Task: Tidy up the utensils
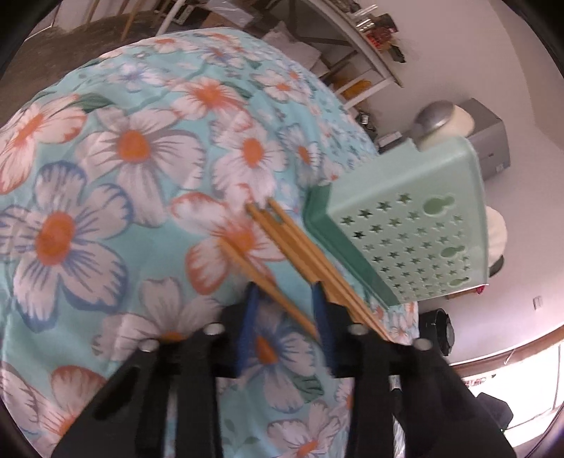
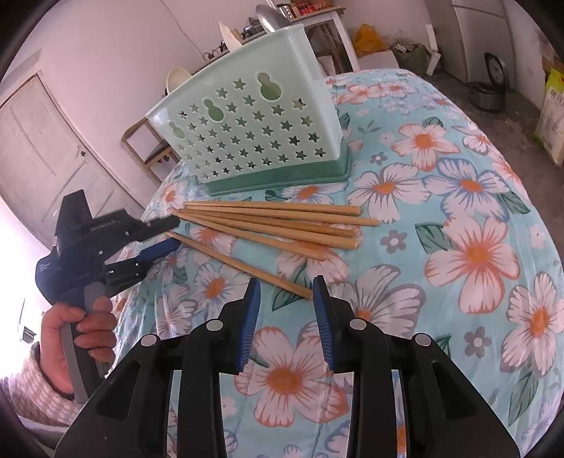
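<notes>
Several bamboo chopsticks (image 2: 275,218) lie fanned on the floral tablecloth in front of a mint-green utensil holder (image 2: 253,130) with star-shaped holes. One chopstick (image 2: 239,264) lies apart, nearer to me. My left gripper (image 2: 171,234) reaches in from the left, and the thin end of that lone chopstick sits between its jaws. In the left wrist view the same chopstick (image 1: 246,264) crosses slantwise between the blue pads (image 1: 251,303), with a gap still showing around it, so my left gripper (image 1: 283,299) is open. My right gripper (image 2: 287,292) is open and empty, with the chopstick's thick end just ahead of its right fingertip.
The holder (image 1: 405,225) stands near the table's far edge with a metal ladle (image 2: 269,16) and white spoons in it. A hand (image 2: 91,324) in a knitted sleeve grips the left tool. A wooden chair (image 2: 148,148) and a door stand beyond the table. Bare tablecloth (image 2: 458,229) spreads to the right.
</notes>
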